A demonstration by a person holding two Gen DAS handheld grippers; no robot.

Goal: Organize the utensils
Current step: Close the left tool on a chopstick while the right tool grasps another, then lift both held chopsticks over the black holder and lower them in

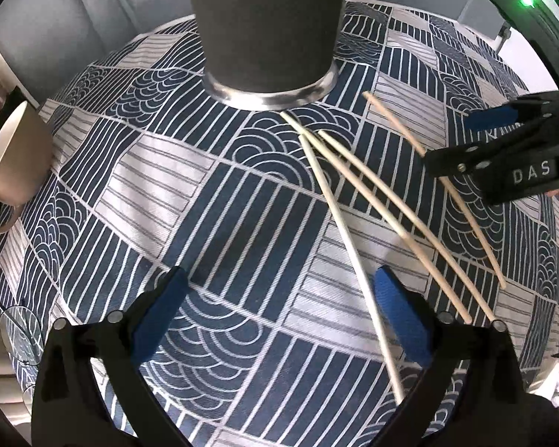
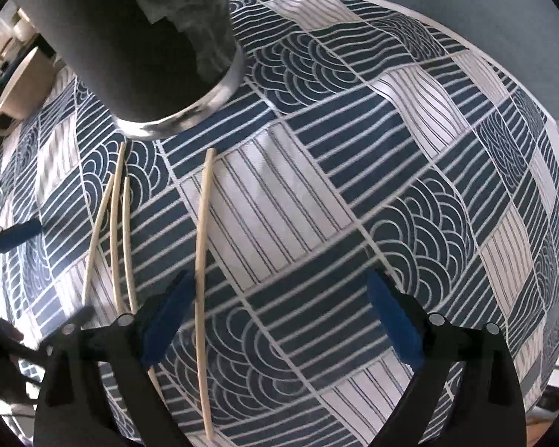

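Left wrist view: beige mug (image 1: 13, 156) at the table's left edge, on the blue-and-white patterned cloth (image 1: 175, 193); a clear glass (image 1: 20, 335) at the near-left corner, seen only here. Dark grey holder (image 1: 266, 29) with a steel base ring stands mid-table toward the far edge. Four chopsticks counted: a pale one (image 1: 348, 246), two lying close together (image 1: 391, 223), and an outer one (image 1: 466, 205) further right. All thin, light wood, flat on the cloth, tips fanning toward the holder's base. Left gripper (image 1: 279, 320) spread wide, nothing between its blue pads; the pale chopstick passes just beside its right finger. Right gripper (image 1: 462, 138) enters at the right edge above the outer chopstick, jaws apart.

Right wrist view: only this one shows a torn label patch on the holder (image 2: 138, 37). Three chopsticks cluster left (image 2: 117, 223), one lies alone (image 2: 201, 260). Right gripper (image 2: 279, 316) spread, empty, the lone chopstick running between its fingers, close to the left one.
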